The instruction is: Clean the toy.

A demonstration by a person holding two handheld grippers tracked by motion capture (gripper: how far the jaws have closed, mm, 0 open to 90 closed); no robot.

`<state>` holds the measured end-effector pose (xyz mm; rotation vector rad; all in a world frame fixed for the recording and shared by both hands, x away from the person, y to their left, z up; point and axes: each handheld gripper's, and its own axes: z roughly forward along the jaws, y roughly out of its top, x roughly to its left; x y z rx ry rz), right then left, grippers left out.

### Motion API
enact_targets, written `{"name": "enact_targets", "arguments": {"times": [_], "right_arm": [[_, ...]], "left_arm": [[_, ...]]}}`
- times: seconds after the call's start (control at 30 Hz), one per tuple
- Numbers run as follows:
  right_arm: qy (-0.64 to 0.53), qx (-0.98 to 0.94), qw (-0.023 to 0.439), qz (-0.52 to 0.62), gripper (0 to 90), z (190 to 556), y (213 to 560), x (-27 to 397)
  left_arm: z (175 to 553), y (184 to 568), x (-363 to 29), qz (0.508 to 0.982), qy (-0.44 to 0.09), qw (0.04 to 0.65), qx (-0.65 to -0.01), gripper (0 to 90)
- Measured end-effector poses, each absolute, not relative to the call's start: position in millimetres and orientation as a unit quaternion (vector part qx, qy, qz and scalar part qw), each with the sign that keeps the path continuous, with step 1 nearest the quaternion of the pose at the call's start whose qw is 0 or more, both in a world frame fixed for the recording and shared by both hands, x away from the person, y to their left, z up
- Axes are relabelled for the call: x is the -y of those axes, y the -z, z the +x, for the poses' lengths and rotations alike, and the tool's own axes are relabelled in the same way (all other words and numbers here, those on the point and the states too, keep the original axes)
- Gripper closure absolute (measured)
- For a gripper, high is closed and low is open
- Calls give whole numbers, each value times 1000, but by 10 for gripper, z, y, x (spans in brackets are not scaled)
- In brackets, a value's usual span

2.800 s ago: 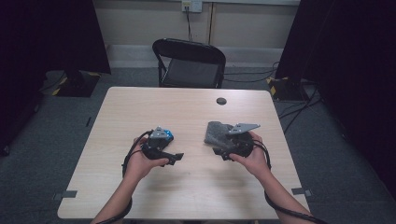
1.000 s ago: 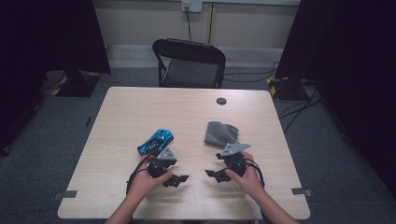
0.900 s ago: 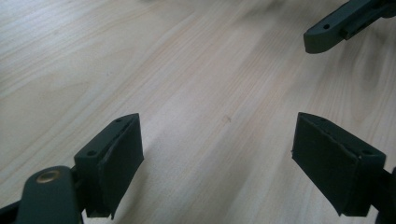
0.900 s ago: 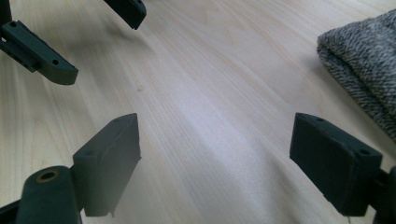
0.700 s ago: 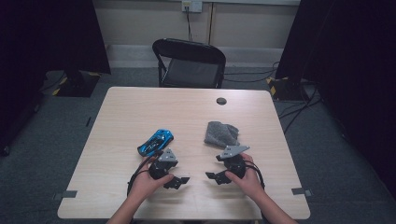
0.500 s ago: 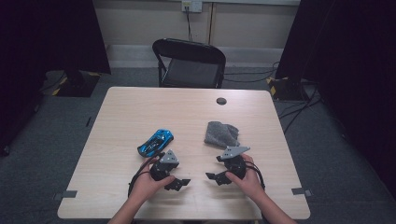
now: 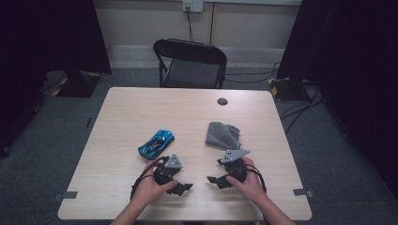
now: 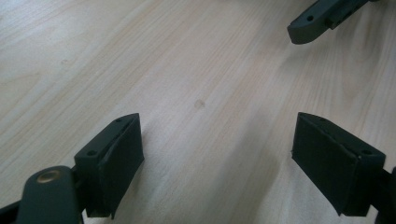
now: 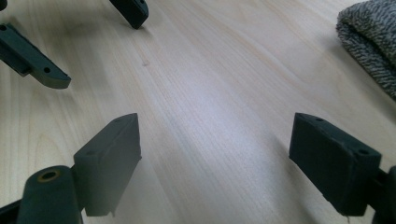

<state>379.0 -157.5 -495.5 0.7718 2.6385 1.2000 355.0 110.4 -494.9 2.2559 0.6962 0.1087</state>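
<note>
A blue toy car [image 7: 156,144] lies on the light wooden table [image 7: 141,108], left of centre. A folded grey cloth [image 7: 223,134] lies right of centre; its edge [image 9: 371,42] appears at the top right of the right gripper view. My left gripper [image 7: 184,188] rests low near the front edge, just below the car, open with bare table between its jaws [image 8: 217,158]. My right gripper [image 7: 214,180] rests beside it, below the cloth, also open and empty [image 9: 215,163]. The two grippers point toward each other, a short gap apart.
A black folding chair [image 7: 190,63] stands behind the table's far edge. A small dark round disc [image 7: 222,101] lies on the table near the back. Dark curtains flank the room, and cables run over the grey floor at the right.
Both grippers drew back from the car and the cloth toward the front edge, leaving both objects lying on the table. In the last second they have barely moved.
</note>
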Motion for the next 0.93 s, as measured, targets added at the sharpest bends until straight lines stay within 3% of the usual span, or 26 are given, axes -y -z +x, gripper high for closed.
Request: {"name": "enact_targets", "arguments": {"times": [0.37,0.93], "right_arm": [[-388,-886,79,243,159,3747,5014,1556],[-386,-889,91,228,147,3723,5032,1552]], "left_arm": [[3493,4986,-1072,897,-75,371,-230,143],[3507,5033,-1078,899,-74,378,-210,40]]}}
